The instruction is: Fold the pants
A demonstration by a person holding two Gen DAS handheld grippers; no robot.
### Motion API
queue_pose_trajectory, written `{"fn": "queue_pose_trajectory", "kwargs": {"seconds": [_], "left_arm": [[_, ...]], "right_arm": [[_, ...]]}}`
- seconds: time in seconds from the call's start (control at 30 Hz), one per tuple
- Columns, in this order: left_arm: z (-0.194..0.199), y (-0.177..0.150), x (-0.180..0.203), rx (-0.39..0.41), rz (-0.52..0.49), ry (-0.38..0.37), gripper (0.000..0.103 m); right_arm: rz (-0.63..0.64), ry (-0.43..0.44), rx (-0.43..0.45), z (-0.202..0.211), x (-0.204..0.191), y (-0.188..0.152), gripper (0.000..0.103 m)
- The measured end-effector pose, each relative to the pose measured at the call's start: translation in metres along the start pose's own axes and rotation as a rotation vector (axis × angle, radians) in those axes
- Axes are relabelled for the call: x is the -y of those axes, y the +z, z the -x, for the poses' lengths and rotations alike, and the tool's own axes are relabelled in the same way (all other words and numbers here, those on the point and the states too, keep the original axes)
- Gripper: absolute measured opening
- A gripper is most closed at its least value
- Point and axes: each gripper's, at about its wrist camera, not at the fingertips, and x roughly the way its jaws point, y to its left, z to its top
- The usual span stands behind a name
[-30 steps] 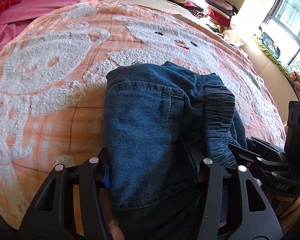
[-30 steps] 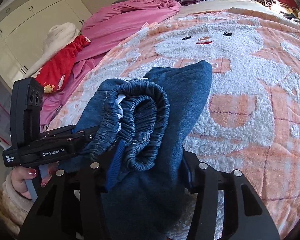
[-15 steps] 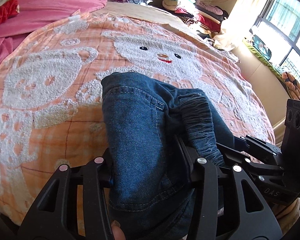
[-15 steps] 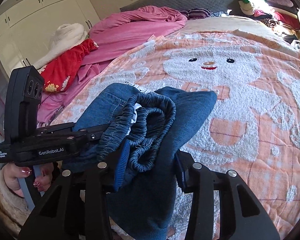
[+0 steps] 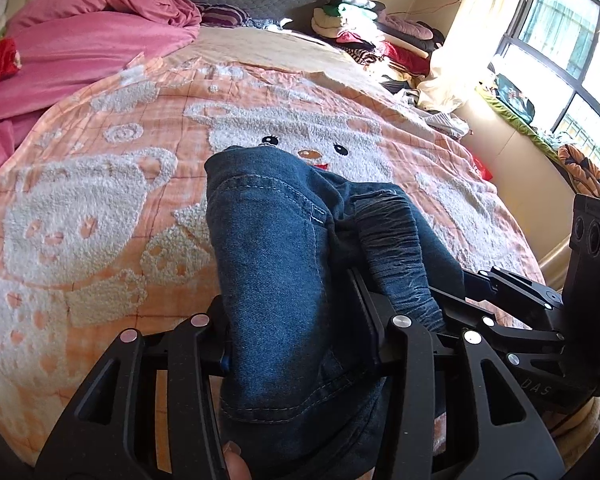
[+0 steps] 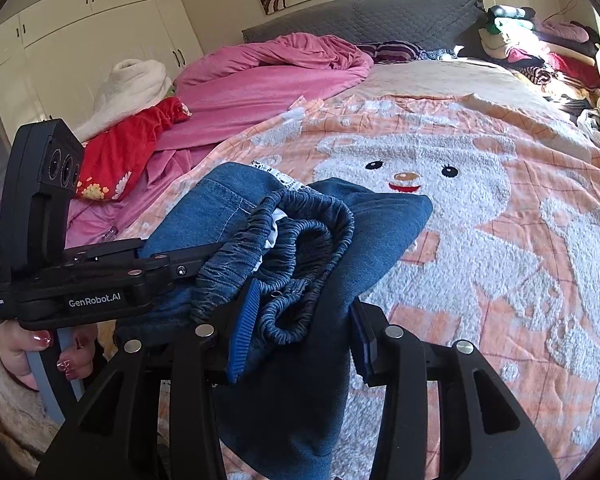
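Folded blue denim pants (image 5: 276,264) hang bunched between both grippers, lifted above the orange bear-pattern blanket (image 5: 84,208). My left gripper (image 5: 300,344) is shut on the pocket side of the bundle. My right gripper (image 6: 300,332) is shut on the elastic waistband (image 6: 300,248) side, and the pants (image 6: 288,392) drape down between its fingers. The right gripper body shows at the right of the left wrist view (image 5: 540,320); the left gripper body shows at the left of the right wrist view (image 6: 60,280).
A pink duvet (image 6: 260,76) and a red garment (image 6: 128,152) lie at the bed's far left. A pile of clothes (image 5: 372,32) sits by the headboard at right. A window (image 5: 560,60) is to the right. White wardrobes (image 6: 80,40) stand at left.
Both grippers have lifted the pants bundle up and tilted back, so more of the headboard and room shows. The grips have not changed.
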Motion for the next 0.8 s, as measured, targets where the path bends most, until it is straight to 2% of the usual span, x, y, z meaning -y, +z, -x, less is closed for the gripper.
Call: {"fn": "queue_pose_trajectory", "kwargs": {"seconds": [0.57,0.7,0.8], "left_arm": [[-0.031,0.040,-0.007,0.042,-0.017,0.009,0.037],[-0.053,0.036,-0.011,0.010,-0.012,-0.010,0.037],[-0.073,0.024,-0.016,-0.035,-0.007,0.030,0.037]], "right_arm": [[0.020,-0.039,0.019,-0.029,0.025,0.036,0.041],[-0.003,-0.059,-0.024,-0.050,0.037,0.028,0.041],[-0.036,-0.070,-0.068,-0.067,0.046,0.016,0.041]]}}
